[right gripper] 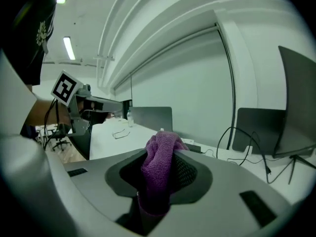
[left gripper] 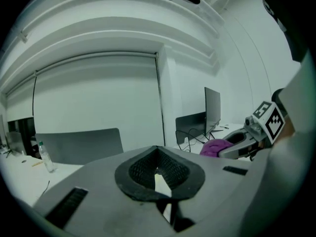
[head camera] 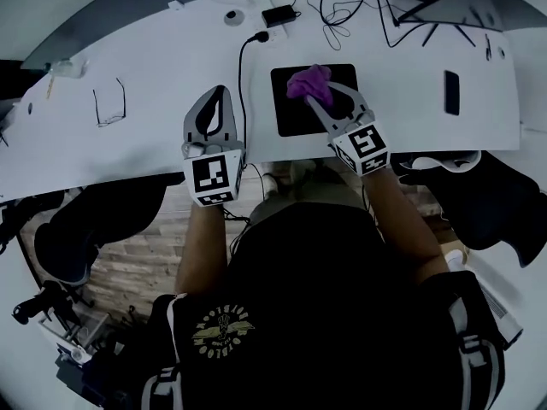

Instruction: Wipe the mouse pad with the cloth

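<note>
A black mouse pad point(head camera: 295, 114) lies on the white desk point(head camera: 154, 135) in the head view. Over its upper middle hangs a purple cloth point(head camera: 308, 81), pinched in my right gripper point(head camera: 318, 95), which is shut on it. In the right gripper view the cloth point(right gripper: 159, 169) bulges up between the closed jaws. My left gripper point(head camera: 220, 92) is held over the desk just left of the pad, shut with nothing in it; its own view shows the jaws point(left gripper: 157, 174) closed, and the purple cloth point(left gripper: 215, 147) with the right gripper to the right.
A black cable point(head camera: 243, 75) runs down the desk between my grippers. Glasses point(head camera: 109, 105) lie at the left, a dark phone point(head camera: 451, 91) at the right. A charger point(head camera: 279, 14) and tangled wires point(head camera: 359, 11) sit at the back edge.
</note>
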{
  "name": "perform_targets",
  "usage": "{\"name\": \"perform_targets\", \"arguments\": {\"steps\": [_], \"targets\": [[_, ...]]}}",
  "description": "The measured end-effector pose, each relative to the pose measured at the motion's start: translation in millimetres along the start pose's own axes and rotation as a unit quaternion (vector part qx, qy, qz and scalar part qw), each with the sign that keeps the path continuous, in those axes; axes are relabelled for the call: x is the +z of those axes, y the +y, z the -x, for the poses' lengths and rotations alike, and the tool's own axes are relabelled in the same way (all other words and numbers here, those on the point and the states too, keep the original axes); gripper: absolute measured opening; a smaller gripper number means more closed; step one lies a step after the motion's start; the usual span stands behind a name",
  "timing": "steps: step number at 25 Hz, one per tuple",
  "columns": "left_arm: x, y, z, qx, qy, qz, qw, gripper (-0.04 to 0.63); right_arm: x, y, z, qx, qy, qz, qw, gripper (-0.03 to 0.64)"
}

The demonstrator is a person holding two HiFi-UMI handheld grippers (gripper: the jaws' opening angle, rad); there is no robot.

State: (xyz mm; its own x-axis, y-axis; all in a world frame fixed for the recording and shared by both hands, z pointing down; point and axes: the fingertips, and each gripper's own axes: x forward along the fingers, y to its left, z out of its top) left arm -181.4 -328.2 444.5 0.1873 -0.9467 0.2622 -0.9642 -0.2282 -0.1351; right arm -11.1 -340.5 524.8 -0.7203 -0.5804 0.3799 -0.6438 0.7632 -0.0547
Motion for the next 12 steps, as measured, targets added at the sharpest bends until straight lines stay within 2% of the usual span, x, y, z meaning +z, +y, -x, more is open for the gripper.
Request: {"name": "perform_targets", "arguments": {"steps": [6, 12], "targets": [[-18, -13, -15, -0.003, 0.015, 0.007, 0.9999, 0.002, -35, 15, -43, 0.054, 0.037, 0.000, 0.998, 0.112], [-33, -3, -17, 0.012, 0.034, 0.003, 0.9993, 0.002, -74, 17, -99, 0.067, 0.083, -0.013, 0.994, 0.112]]}}
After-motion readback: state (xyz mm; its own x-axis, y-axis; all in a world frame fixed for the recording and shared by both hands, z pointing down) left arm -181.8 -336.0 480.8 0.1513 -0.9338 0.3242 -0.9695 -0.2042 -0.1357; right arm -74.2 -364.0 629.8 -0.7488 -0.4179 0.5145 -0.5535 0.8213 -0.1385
